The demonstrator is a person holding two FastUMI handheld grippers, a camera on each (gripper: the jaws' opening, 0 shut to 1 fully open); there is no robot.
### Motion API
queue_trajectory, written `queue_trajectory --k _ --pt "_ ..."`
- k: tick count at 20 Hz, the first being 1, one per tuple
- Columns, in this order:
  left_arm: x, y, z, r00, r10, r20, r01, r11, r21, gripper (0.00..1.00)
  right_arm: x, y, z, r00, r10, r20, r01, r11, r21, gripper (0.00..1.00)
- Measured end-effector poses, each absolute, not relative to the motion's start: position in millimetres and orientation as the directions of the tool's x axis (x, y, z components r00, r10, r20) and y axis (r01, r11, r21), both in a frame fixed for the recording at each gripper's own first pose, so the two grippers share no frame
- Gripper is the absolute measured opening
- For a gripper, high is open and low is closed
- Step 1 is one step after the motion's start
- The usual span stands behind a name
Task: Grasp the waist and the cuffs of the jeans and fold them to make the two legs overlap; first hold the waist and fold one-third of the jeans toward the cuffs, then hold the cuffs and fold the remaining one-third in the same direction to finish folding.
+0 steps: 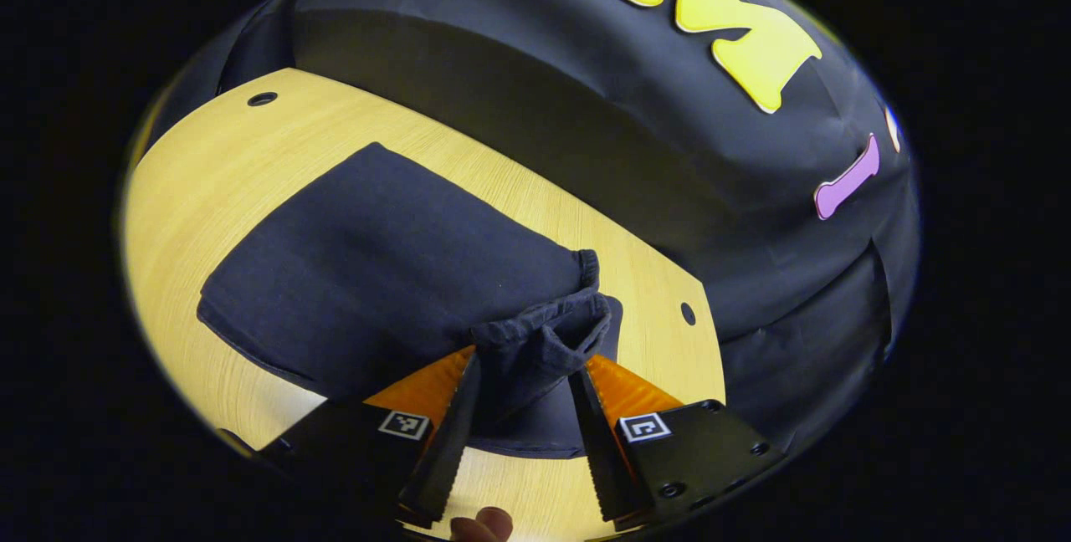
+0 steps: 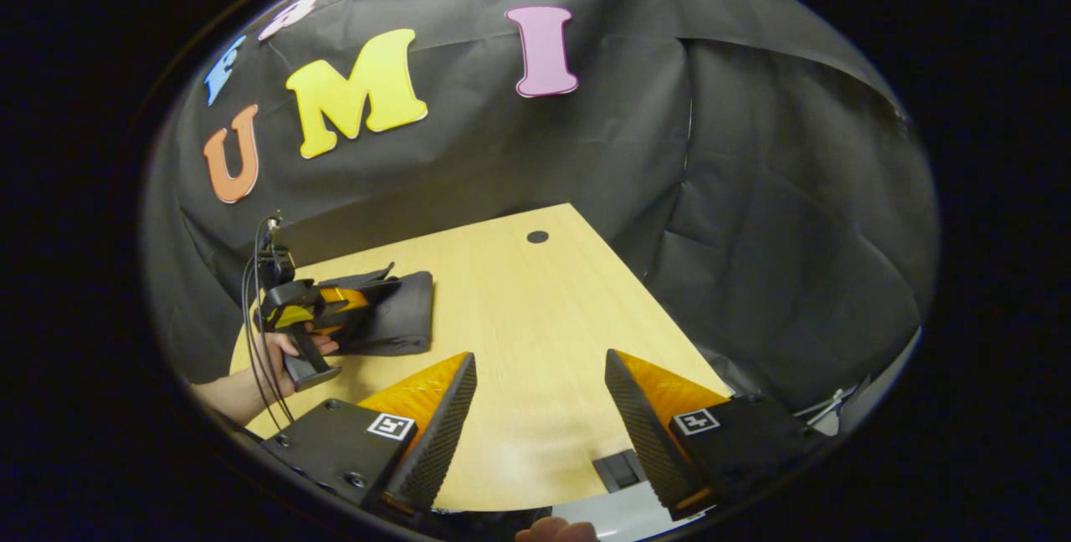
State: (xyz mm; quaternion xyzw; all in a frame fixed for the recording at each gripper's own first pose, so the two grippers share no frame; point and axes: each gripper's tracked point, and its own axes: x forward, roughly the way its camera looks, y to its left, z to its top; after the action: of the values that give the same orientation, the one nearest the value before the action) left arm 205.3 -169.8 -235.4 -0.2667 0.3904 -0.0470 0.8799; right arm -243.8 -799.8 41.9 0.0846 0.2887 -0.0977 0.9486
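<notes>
Dark denim jeans (image 1: 376, 274) lie folded on the wooden counter (image 1: 217, 174), stretching away from the left tool (image 1: 523, 383), which pinches a bunched edge between both fingers. Right tool (image 2: 540, 408) hangs wide open, holding nothing, well apart from the jeans.

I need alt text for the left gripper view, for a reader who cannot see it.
The left gripper holds a bunched edge of dark folded jeans between its two fingers, lifted slightly. The jeans lie on a light wooden table in front of a black cloth wall.
</notes>
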Motion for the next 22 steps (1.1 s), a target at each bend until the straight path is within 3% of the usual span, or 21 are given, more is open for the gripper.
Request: queue_trajectory --k 3,5,6,7,9,11,12,13,15,16,17,19,22 --pt "206.1 -172.5 -216.8 0.729 -0.272 -0.628 -0.044 0.897 -0.440 0.67 -242.8 -798.5 43.8 0.818 -0.132 -0.559 0.234 0.965 0.115 0.96" --pt "206.5 -181.1 -199.2 0.743 -0.283 -0.607 0.020 0.915 -0.402 1.00 -241.3 -795.7 46.4 0.821 -0.126 -0.556 0.239 0.962 0.135 0.96" --pt "206.2 -181.7 -194.0 0.746 -0.283 -0.602 0.039 0.922 -0.386 1.00 -240.4 -796.0 48.3 0.825 -0.128 -0.551 0.242 0.960 0.141 1.00" --pt "207.3 -182.0 -193.4 0.750 -0.287 -0.596 0.052 0.924 -0.379 0.99 -239.0 -796.2 49.6 0.830 -0.131 -0.542 0.240 0.962 0.134 0.95" --pt "206.8 -176.2 -176.1 0.772 -0.276 -0.572 0.068 0.931 -0.358 0.99 -236.2 -793.9 56.1 0.846 -0.128 -0.518 0.209 0.973 0.101 0.96" --pt "204.1 -162.6 -137.5 0.817 -0.259 -0.515 0.109 0.947 -0.303 0.99 -230.4 -787.2 70.7 0.865 -0.140 -0.482 0.183 0.982 0.043 0.96" --pt "202.2 -151.4 -111.4 0.843 -0.250 -0.476 0.132 0.954 -0.268 0.99 -223.0 -780.6 81.9 0.879 -0.149 -0.453 0.169 0.986 0.002 0.89" --pt "197.9 -137.1 -77.4 0.873 -0.236 -0.428 0.145 0.961 -0.235 0.99 -210.2 -767.6 94.9 0.899 -0.142 -0.415 0.144 0.989 -0.025 0.89" --pt "187.2 -109.1 -13.6 0.927 -0.198 -0.320 0.144 0.972 -0.186 0.99 -187.5 -732.7 126.8 0.939 -0.089 -0.331 0.077 0.996 -0.051 0.98" --pt "179.6 -94.4 16.0 0.949 -0.169 -0.266 0.126 0.977 -0.170 0.99 -176.8 -711.6 144.8 0.957 -0.055 -0.284 0.042 0.998 -0.054 0.94" --pt "171.4 -83.0 43.2 0.962 -0.157 -0.222 0.121 0.979 -0.165 0.99 -165.1 -690.4 160.4 0.970 -0.020 -0.241 0.008 0.999 -0.050 0.98" --pt "149.9 -58.7 83.3 0.981 -0.122 -0.153 0.105 0.988 -0.115 0.98 -150.5 -650.6 191.2 0.986 0.040 -0.160 -0.047 0.998 -0.042 0.93" --pt "119.5 -31.5 128.2 0.996 -0.065 -0.060 0.061 0.996 -0.064 0.98 -144.1 -601.7 227.6 0.992 0.108 -0.066 -0.109 0.994 -0.009 0.94"
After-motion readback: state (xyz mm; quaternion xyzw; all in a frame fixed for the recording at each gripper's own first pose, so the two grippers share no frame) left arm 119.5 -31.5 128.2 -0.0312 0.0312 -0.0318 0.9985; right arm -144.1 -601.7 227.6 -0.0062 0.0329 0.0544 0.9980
